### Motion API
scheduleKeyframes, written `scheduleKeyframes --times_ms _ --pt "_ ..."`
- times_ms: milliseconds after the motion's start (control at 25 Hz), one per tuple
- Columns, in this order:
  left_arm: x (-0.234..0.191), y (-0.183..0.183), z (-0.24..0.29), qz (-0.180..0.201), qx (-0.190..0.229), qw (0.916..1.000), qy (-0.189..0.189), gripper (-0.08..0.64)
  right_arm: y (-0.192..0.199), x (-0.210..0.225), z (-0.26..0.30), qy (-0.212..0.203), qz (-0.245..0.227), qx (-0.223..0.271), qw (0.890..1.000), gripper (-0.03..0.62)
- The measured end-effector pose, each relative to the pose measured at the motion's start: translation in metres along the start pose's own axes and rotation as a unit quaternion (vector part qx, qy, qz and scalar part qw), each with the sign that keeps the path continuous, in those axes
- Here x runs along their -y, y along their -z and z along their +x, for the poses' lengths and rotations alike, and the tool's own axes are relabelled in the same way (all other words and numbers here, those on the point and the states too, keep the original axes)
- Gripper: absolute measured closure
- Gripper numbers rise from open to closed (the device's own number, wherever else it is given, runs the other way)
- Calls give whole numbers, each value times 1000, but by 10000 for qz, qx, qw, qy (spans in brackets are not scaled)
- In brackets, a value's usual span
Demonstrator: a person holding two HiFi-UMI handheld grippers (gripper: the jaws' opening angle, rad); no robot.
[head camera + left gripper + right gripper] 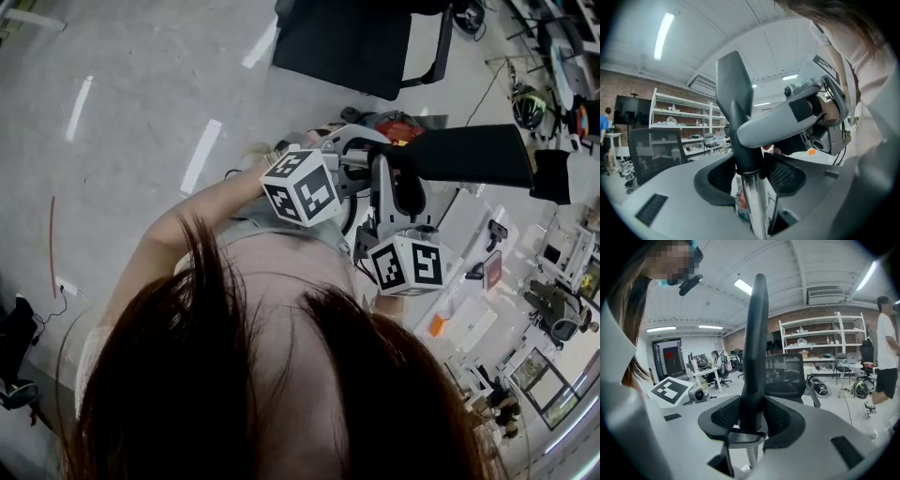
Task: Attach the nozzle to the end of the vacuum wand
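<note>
1. The nozzle (469,155) is a long, flat black piece held in the air in front of the person. In the head view its long axis runs out to the right, with the tip pointing away from the person's body.
2. Its base meets the vacuum wand (754,206), a chrome tube with a black collar. Nozzle and tube stand in one line.
3. The left gripper (752,171) has its jaws wide, yet closed about the wand at the collar, with a pad against each side.
4. The right gripper (752,416) has its jaws partway closed on the nozzle's lower part, just beyond the collar, with the pads pressing both sides.
5. The two grippers sit just beside each other along the same axis.
6. In both gripper views the nozzle rises straight out of the jaws. The left gripper view shows its slanted tip.
7. A black office chair (785,376) stands on the floor well behind.
</note>
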State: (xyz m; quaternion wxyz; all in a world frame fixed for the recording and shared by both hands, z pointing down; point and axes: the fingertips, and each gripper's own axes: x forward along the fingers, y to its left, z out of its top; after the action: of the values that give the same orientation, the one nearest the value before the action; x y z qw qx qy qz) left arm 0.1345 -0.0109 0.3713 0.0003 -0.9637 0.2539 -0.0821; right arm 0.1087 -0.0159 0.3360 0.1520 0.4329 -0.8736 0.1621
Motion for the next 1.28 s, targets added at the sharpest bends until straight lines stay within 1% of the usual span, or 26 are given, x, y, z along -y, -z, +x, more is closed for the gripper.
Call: scheduleKeyframes --times_ms 160,240,320,480,680,760,920,960,1120,1280 --pt "5 -4 3 11 14 10000 6 365 1 2 -5 -348 80 -407 9985 425" --pt "5 -4 3 8 16 10000 16 365 -2 1 -3 -533 122 -522 9971 425" --pt "5 -4 1 9 27 10000 23 367 -6 -1 0 -633 154 -609 9960 425" --pt "4 -4 0 -92 74 9999 19 366 -5 0 2 -715 277 -684 9947 425" --pt "10 -7 0 -234 261 9992 171 365 -6 -1 -2 -541 226 -752 9954 417" --pt "10 3 -1 -211 117 9994 239 365 -8 -1 -2 -477 233 -707 9961 417" --pt "17 44 0 -42 -581 9974 429 367 -9 -1 -4 -475 327 -443 9974 417" --pt "18 51 0 -21 -676 9967 445 382 -10 -2 -4 -475 348 -405 9974 417" --pt "18 56 -1 -289 -674 9964 428 397 -11 0 -6 -429 644 -105 9969 417" --pt "17 54 -3 -381 -698 9961 371 400 -13 2 -7 -370 917 108 9950 417"
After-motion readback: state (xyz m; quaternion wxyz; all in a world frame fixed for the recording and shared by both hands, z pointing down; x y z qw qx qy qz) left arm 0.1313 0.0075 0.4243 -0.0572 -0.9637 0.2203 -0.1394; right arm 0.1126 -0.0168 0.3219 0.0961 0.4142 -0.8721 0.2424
